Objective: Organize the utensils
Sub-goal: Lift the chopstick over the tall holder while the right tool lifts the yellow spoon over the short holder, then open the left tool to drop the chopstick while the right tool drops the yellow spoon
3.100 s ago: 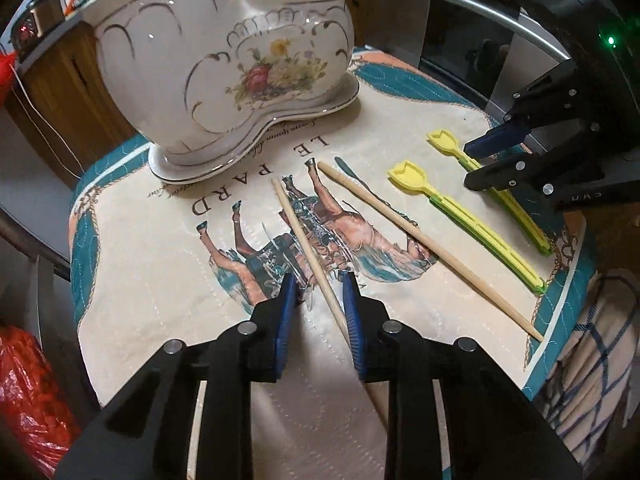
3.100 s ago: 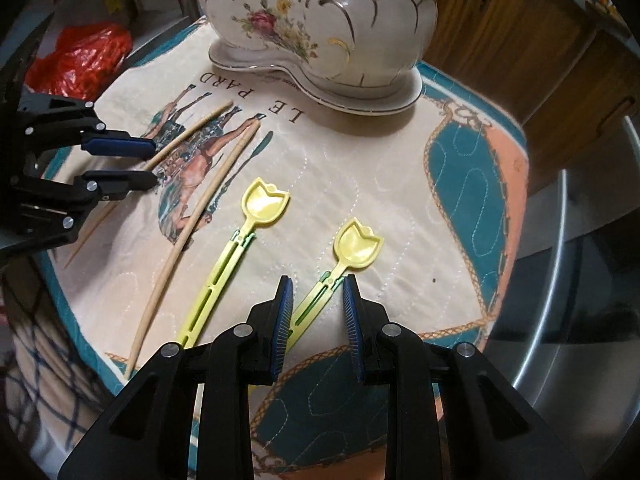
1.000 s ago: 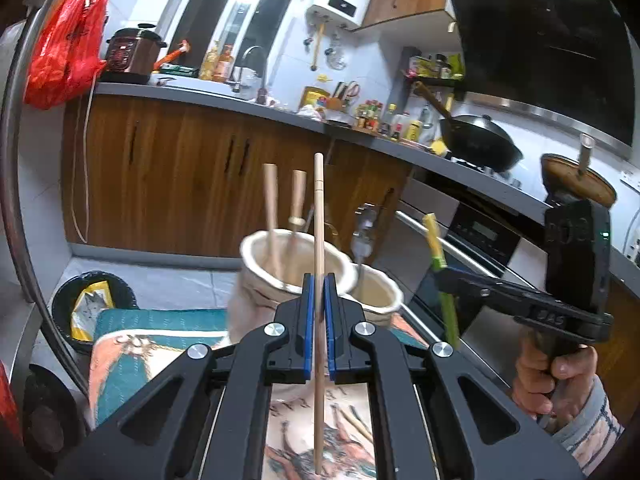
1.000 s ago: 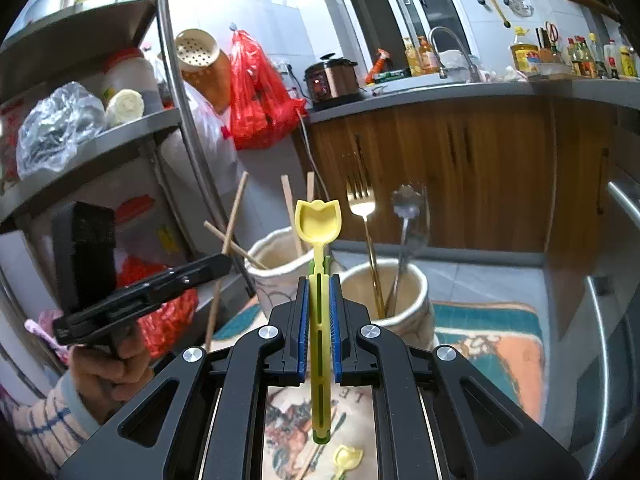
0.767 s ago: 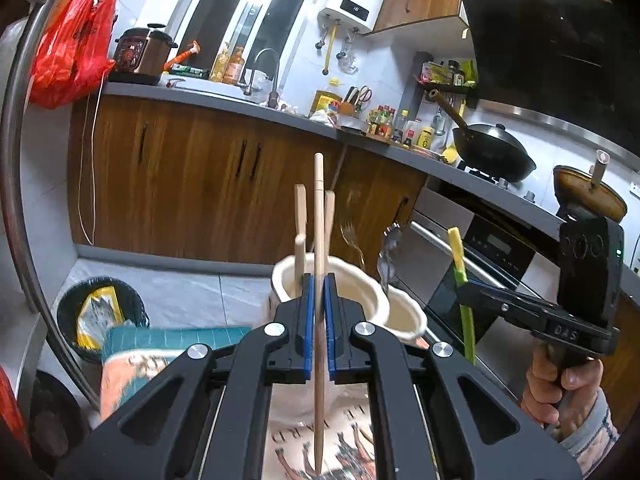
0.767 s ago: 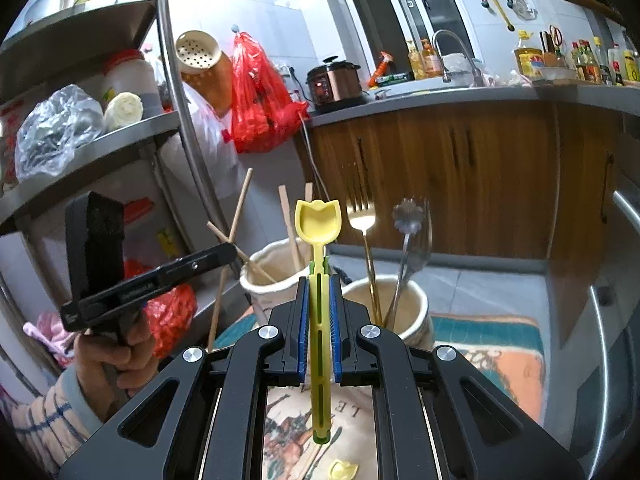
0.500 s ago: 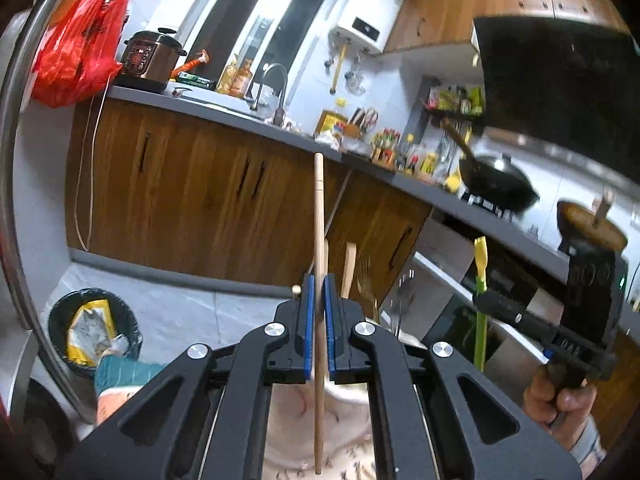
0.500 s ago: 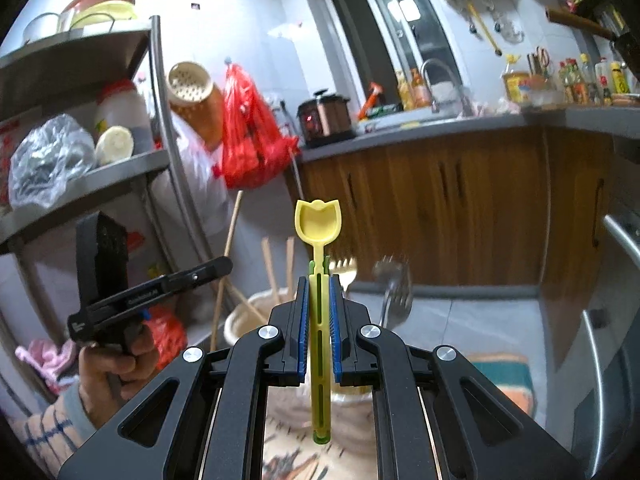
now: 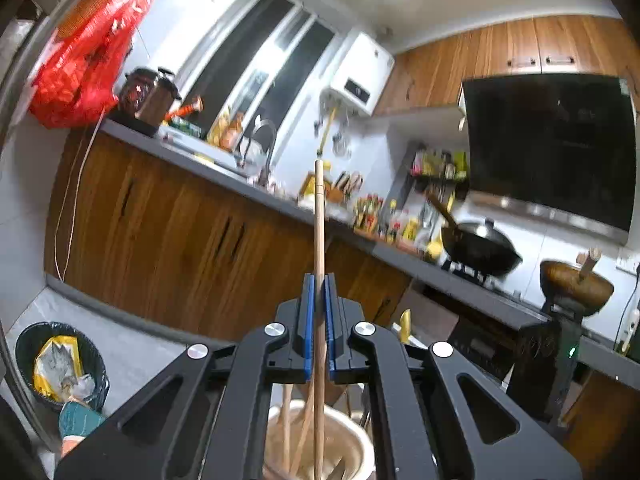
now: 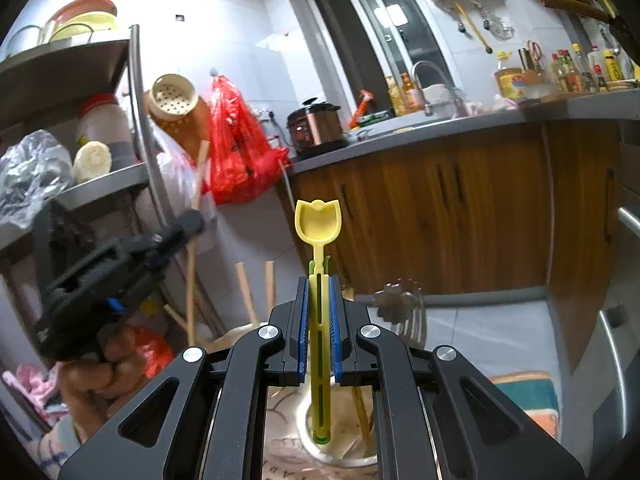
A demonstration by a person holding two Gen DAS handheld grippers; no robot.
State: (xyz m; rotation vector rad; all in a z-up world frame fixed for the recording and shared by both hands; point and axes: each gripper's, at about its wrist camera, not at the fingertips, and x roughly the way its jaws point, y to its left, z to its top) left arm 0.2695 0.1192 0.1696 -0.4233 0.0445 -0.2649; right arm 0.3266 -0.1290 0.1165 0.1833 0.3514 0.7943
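1. My left hand-held gripper (image 9: 319,312), at the bottom centre of the left wrist view, was clamped narrow on a wooden chopstick (image 9: 319,240), its blue pads pressing the stick from both sides.
2. The chopstick stood upright through the middle of the frame, its top end high against the kitchen wall, its lower end reaching down into the cream ceramic holder (image 9: 352,436) at the bottom centre.
3. Other wooden sticks (image 9: 286,420) already stood in that holder, just left of mine.
4. My right hand-held gripper (image 10: 319,320), at the bottom centre of the right wrist view, was closed on a yellow tulip-shaped spoon (image 10: 318,220), gripping it by its slotted handle.
5. The spoon stood upright, bowl at the centre of the frame, and the handle's tip hung over the opening of a ceramic holder (image 10: 340,454) at the bottom; I could not tell whether it touched anything.
6. A fork and a flower-headed utensil (image 10: 396,300) rose just right of my pads.
7. At the left of that view, my other hand (image 10: 92,376) held the left gripper, with its chopstick running up the frame.
8. A red plastic bag (image 10: 236,160) hung at the upper left of centre, beside the wooden-fronted kitchen counter (image 10: 460,200).
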